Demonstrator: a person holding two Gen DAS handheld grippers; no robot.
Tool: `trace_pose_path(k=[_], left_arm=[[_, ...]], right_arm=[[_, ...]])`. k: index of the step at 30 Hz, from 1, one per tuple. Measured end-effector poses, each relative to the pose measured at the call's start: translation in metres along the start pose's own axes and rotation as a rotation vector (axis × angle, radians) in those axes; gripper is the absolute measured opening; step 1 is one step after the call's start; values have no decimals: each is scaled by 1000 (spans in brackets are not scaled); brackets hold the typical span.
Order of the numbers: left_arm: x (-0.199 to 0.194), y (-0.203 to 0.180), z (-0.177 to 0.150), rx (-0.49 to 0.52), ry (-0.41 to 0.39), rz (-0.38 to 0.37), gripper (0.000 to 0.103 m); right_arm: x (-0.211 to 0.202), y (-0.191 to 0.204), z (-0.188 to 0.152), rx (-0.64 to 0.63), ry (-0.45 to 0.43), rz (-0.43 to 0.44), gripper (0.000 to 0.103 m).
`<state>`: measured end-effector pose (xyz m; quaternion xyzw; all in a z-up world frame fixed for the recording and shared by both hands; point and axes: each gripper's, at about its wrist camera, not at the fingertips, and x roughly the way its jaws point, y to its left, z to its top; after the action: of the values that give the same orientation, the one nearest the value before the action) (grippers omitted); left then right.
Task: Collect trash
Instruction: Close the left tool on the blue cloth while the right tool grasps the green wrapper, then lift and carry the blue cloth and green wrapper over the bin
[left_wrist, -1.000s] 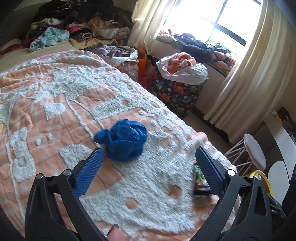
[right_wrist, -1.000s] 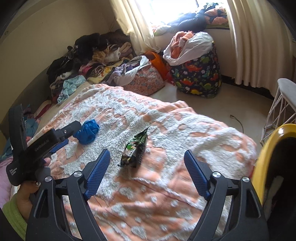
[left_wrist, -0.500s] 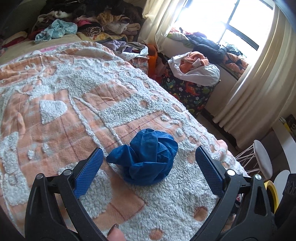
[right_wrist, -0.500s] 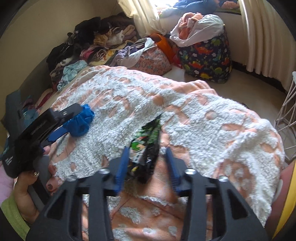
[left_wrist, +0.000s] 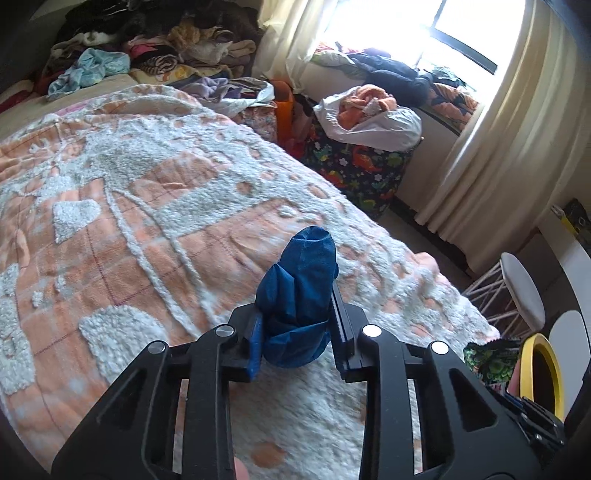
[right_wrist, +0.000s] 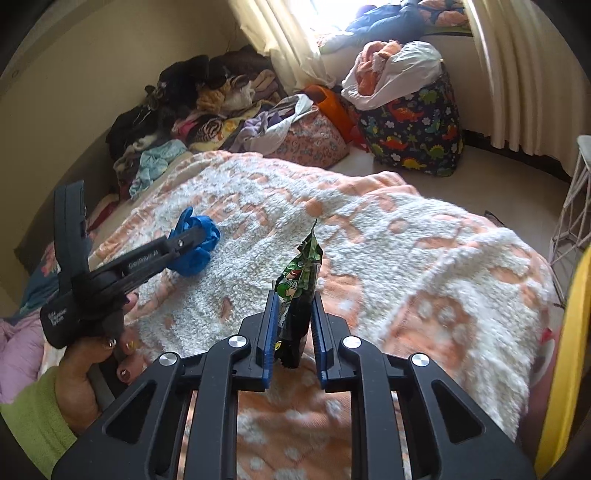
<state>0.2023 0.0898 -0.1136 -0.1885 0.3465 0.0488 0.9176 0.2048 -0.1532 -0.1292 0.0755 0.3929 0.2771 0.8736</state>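
My left gripper (left_wrist: 295, 332) is shut on a crumpled blue plastic bag (left_wrist: 301, 288), held just above the orange and white bedspread (left_wrist: 129, 206). The bag also shows in the right wrist view (right_wrist: 194, 243), pinched at the tip of the left gripper (right_wrist: 184, 240). My right gripper (right_wrist: 293, 332) is shut on a green and black snack wrapper (right_wrist: 299, 280), which stands upright between the blue pads over the bedspread (right_wrist: 388, 251).
A yellow-rimmed bin (left_wrist: 543, 373) sits at the bed's right edge, also at the right wrist view's right border (right_wrist: 570, 332). A dinosaur-print hamper (right_wrist: 413, 136) stands on the floor by the curtains. Clothes (left_wrist: 155, 48) are piled at the bed's far end. A white stool (left_wrist: 521, 291) stands right.
Both grippers closed: the left on the blue bag, the right on the snack wrapper. Both items are now lifted and squeezed upright between the pads.
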Motion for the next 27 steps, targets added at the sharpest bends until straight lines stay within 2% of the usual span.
trace_pose_path(k=[27], left_arm=[[-38, -135, -40, 217, 15, -202, 21]], right_arm=[[-113, -78, -19, 143, -171, -121, 17]])
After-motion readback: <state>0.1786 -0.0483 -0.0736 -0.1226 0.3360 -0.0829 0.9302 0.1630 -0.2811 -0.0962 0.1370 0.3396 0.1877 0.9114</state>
